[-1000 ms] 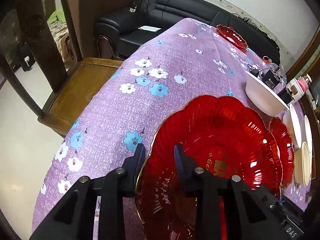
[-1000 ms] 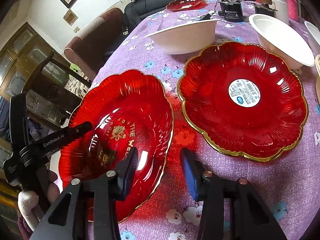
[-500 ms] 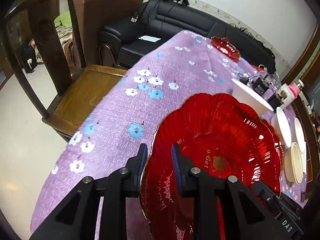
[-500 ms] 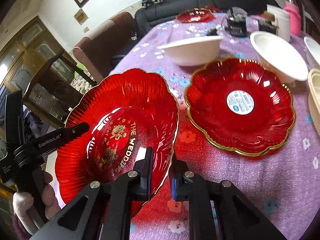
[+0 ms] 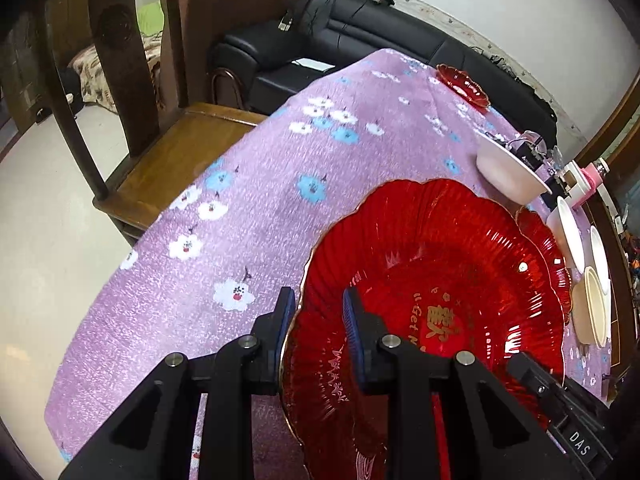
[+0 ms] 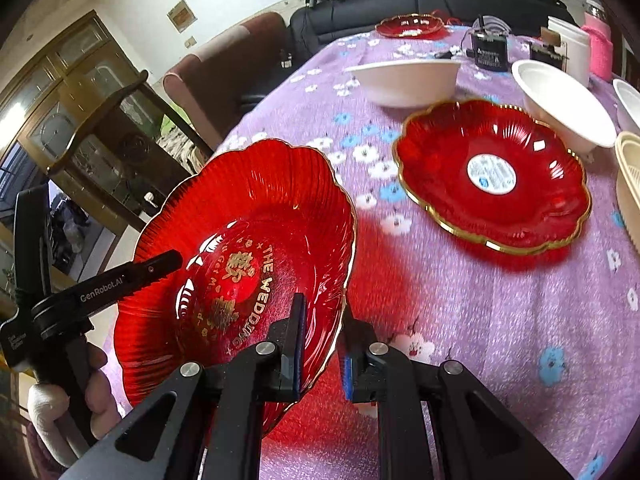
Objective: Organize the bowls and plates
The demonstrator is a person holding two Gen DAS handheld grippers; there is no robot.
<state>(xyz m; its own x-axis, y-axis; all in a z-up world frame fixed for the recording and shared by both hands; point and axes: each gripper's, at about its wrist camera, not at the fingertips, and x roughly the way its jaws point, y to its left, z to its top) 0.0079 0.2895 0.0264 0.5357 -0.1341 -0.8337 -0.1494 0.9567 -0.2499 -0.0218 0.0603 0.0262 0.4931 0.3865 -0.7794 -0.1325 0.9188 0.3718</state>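
Observation:
A red scalloped plate with gold wedding lettering (image 5: 440, 280) (image 6: 248, 240) is held tilted above the purple flowered tablecloth (image 5: 260, 208). My left gripper (image 5: 318, 312) is shut on its near rim. My right gripper (image 6: 322, 344) is shut on the opposite rim. A second red plate with a white sticker (image 6: 492, 176) lies flat on the cloth to the right. A third red plate (image 6: 412, 26) (image 5: 462, 86) sits at the far end. White bowls (image 6: 404, 80) (image 6: 564, 104) stand behind the second plate.
A cream basket-like bowl (image 6: 630, 184) sits at the right edge. A black device (image 6: 490, 48), white containers and a pink bottle (image 6: 598, 44) stand at the far right. A wooden chair (image 5: 132, 120) and a black sofa (image 5: 360, 28) border the table.
My right gripper closed onto the plate's rim. Both grippers lifted the plate off the cloth and tilted it, away from the second plate.

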